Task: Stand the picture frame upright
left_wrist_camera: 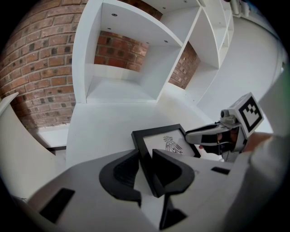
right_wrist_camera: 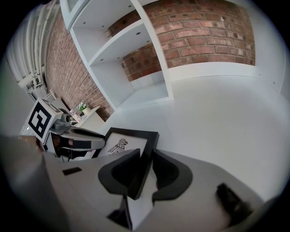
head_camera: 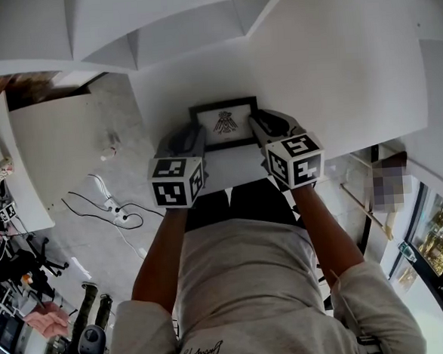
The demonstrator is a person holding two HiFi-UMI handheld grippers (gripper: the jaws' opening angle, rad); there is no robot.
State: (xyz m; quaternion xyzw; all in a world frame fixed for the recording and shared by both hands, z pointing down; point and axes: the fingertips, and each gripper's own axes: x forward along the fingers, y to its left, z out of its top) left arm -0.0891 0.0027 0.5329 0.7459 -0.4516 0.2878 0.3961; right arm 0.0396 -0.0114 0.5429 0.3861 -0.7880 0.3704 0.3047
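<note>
Left claw [left_wrist_camera: 145, 157] clamped on picture frame's [head_camera: 237, 130] left edge, right claw [right_wrist_camera: 146, 155] on its right edge. White surface [head_camera: 335, 74] has frame near its front edge, bird print [head_camera: 224, 122] facing up.

From the head camera we look steeply down on the black-bordered rectangular picture frame [head_camera: 225, 124] from well above it. The left gripper [left_wrist_camera: 145, 157] camera sits close against the frame's left edge, low, facing along it; the right gripper [right_wrist_camera: 146, 155] camera does likewise at its right edge. All three views share the frame, and each gripper camera sees the opposite gripper
</note>
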